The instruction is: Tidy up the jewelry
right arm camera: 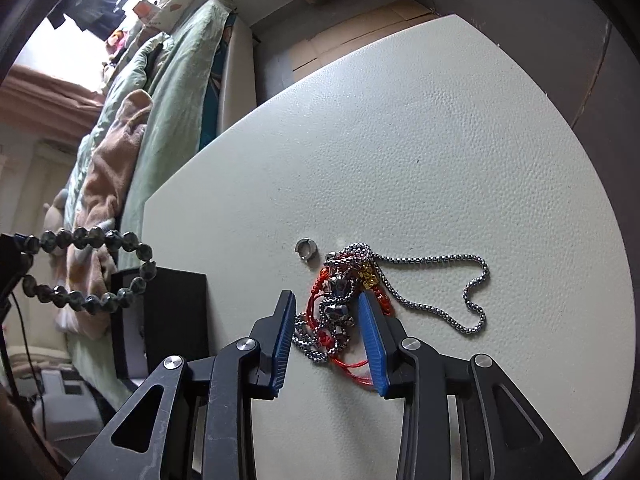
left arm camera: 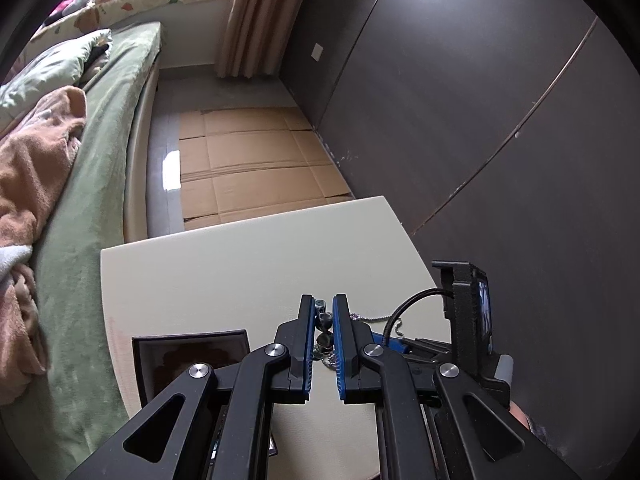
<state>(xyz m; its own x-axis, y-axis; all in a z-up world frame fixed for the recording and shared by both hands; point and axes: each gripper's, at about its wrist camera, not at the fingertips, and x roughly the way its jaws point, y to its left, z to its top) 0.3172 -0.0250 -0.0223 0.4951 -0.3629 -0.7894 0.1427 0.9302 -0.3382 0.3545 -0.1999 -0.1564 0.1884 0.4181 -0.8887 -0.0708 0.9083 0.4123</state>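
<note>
My left gripper (left arm camera: 323,312) is shut on a dark green bead bracelet (left arm camera: 323,322), held above the cream table (left arm camera: 240,272). The bracelet also shows in the right wrist view (right arm camera: 92,268), hanging in a loop at the left over a dark open jewelry box (right arm camera: 172,316). The box sits at the table's left edge (left arm camera: 188,352). My right gripper (right arm camera: 326,308) is open, its jaws either side of a tangle of red cord bracelet (right arm camera: 316,308), faceted metal beads and a silver chain (right arm camera: 460,280). A small silver ring (right arm camera: 306,249) lies just beyond the tangle.
A bed with green cover (left arm camera: 104,152) and a tan blanket (left arm camera: 36,160) runs along the table's left side. Flattened cardboard (left arm camera: 256,160) lies on the floor beyond the table. A dark wall (left arm camera: 480,120) stands at the right. The right gripper's body (left arm camera: 468,320) is beside my left one.
</note>
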